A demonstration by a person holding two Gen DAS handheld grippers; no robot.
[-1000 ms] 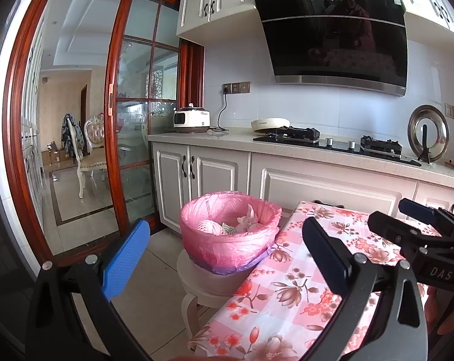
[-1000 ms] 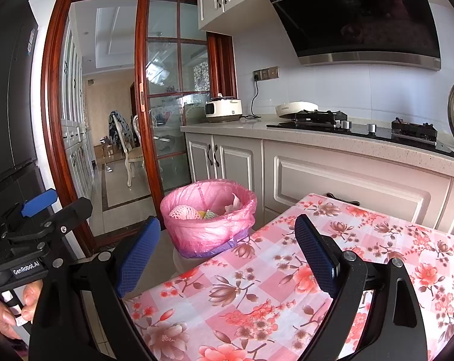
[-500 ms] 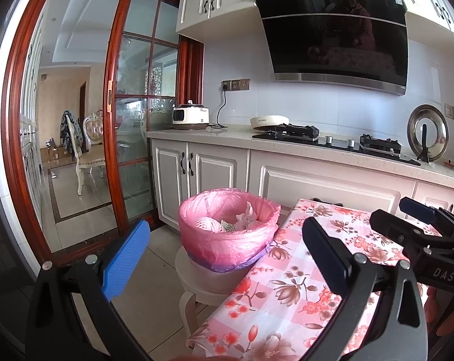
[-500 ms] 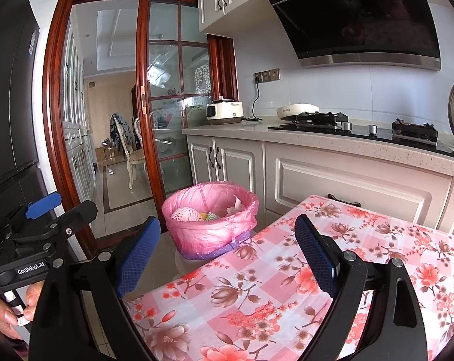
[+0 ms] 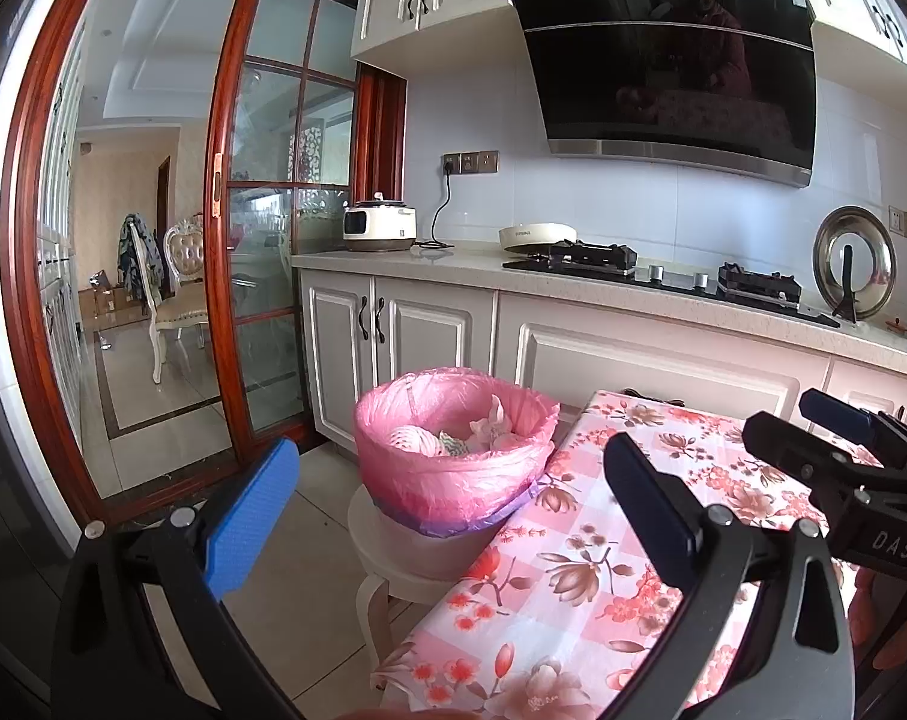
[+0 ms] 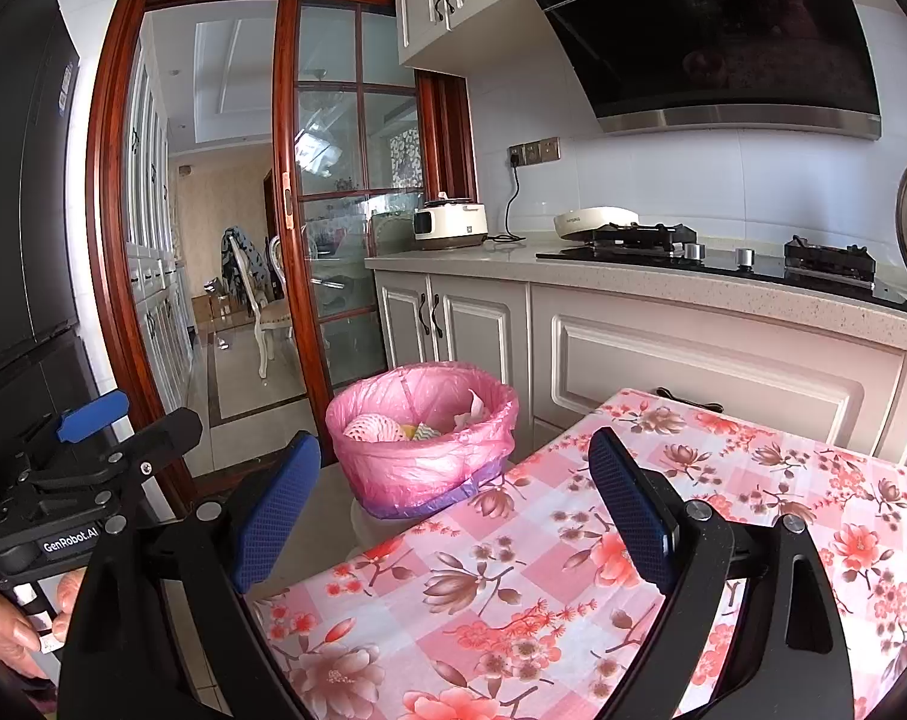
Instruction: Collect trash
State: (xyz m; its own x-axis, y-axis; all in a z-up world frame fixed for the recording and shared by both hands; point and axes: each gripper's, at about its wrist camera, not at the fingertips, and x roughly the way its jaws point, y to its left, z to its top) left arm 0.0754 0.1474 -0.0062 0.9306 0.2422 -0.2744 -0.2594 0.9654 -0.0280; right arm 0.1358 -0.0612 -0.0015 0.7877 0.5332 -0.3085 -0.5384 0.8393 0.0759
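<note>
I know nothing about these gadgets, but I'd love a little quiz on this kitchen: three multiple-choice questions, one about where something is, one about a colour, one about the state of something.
1. Where does the bin stand?
A. on the counter
B. on a white stool beside the table
C. on the flowered tablecloth

2. What colour is the bin's liner?
A. pink
B. black
C. green

3. How are the two grippers?
A. both shut on trash
B. one open, one shut
C. both open and holding nothing

Answers:
1. B: the bin sits on the stool at the edge of the table.
2. A: the liner is pink plastic, trash showing inside.
3. C: the left gripper and right gripper both show fingers spread wide with nothing between.
</note>
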